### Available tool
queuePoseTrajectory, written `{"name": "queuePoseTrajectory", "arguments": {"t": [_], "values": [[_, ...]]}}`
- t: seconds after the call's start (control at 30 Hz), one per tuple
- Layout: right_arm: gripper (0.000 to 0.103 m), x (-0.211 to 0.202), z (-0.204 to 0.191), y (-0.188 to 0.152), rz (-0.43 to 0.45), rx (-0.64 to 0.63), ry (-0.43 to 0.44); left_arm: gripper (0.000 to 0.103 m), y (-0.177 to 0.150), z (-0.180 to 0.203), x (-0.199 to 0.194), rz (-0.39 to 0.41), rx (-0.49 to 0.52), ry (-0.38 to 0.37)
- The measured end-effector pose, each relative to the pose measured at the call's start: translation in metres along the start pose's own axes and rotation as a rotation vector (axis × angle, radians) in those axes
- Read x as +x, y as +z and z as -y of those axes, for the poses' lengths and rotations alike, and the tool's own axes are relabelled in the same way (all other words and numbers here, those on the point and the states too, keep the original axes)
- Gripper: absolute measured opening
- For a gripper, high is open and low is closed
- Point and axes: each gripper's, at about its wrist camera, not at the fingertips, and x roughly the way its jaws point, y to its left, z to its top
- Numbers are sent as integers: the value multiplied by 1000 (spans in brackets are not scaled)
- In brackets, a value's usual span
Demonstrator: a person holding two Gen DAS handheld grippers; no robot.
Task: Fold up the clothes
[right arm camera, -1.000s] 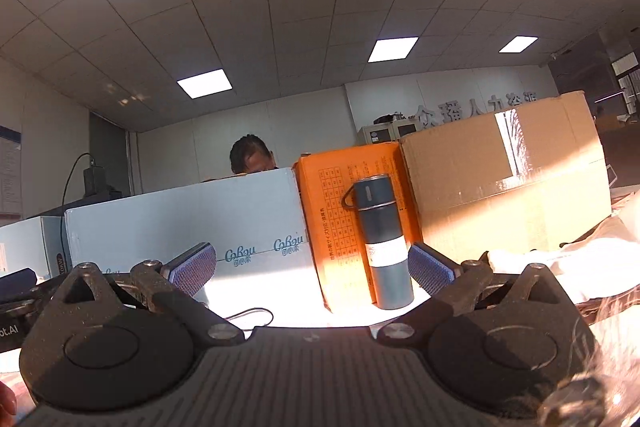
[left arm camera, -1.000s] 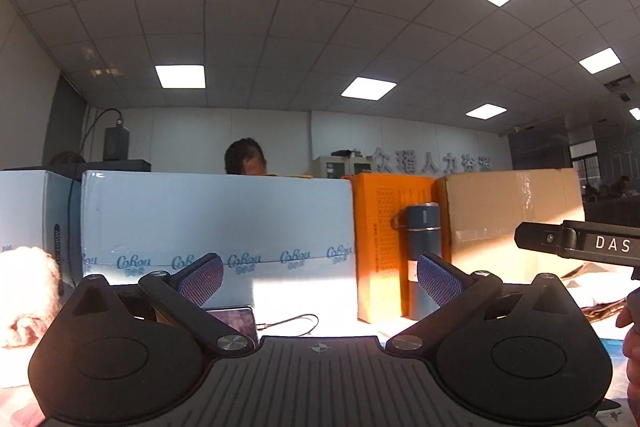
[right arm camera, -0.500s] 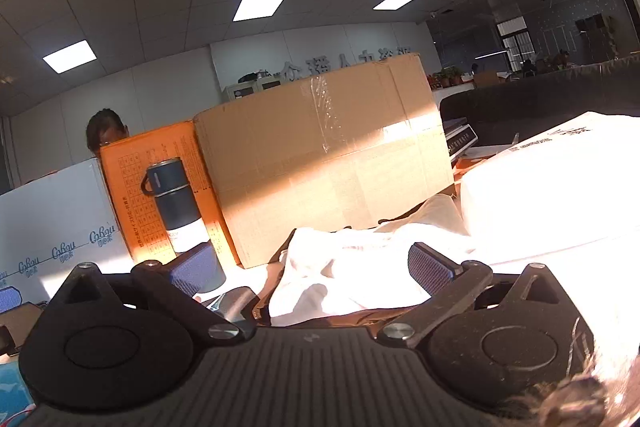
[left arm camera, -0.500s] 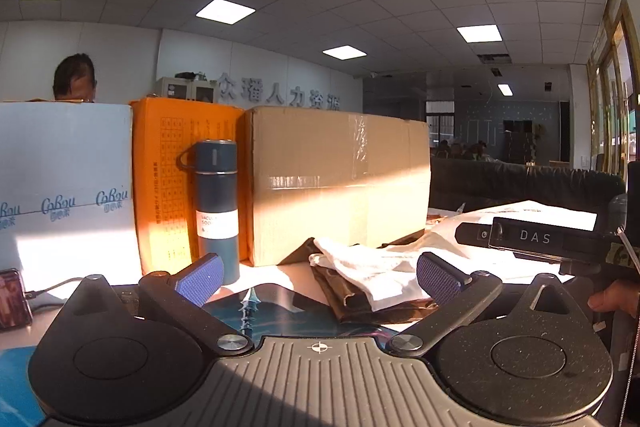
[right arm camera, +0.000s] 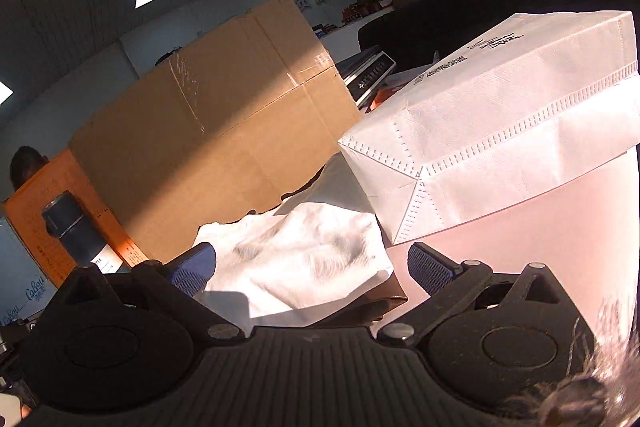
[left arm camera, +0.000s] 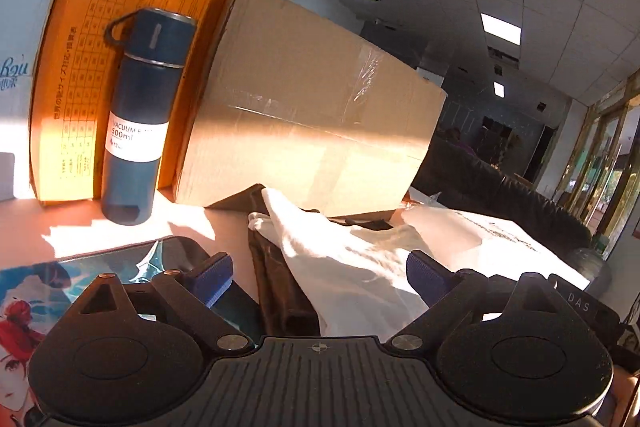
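A crumpled white garment (left arm camera: 352, 267) lies on a dark brown garment (left arm camera: 276, 291) on the table, just in front of a cardboard box. My left gripper (left arm camera: 320, 279) stands open close above them, nothing between its blue pads. The same white garment (right arm camera: 304, 255) fills the gap of my right gripper (right arm camera: 312, 267), which is also open and holds nothing. The brown garment (right arm camera: 372, 301) peeks out under the white one's edge. Part of the right gripper's body (left arm camera: 580, 303) shows at the right of the left wrist view.
A big cardboard box (left arm camera: 312, 123) stands behind the clothes, an orange box (left arm camera: 84, 67) and a dark blue vacuum flask (left arm camera: 140, 115) to its left. A white non-woven bag (right arm camera: 500, 123) sits right of the clothes. A printed mat (left arm camera: 36, 291) lies front left.
Both grippers have swung right and tilted down from the boxes and ceiling toward the pile of clothes, coming much closer to it. Both stay open.
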Motion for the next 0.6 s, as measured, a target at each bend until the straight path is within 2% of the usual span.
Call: {"name": "queuePoseTrajectory", "arguments": {"t": [0.13, 0.33, 0.43, 0.6], "values": [[103, 11, 8, 7, -42, 57, 29, 95, 1, -18, 27, -56, -163, -125], [103, 37, 29, 14, -151, 246, 70, 95, -8, -27, 71, -148, -300, -195], [103, 45, 36, 17, -170, 281, 76, 95, -12, -27, 87, -177, -324, -204], [98, 59, 43, 19, -197, 306, 58, 95, -22, -16, 100, -199, -292, -202]]}}
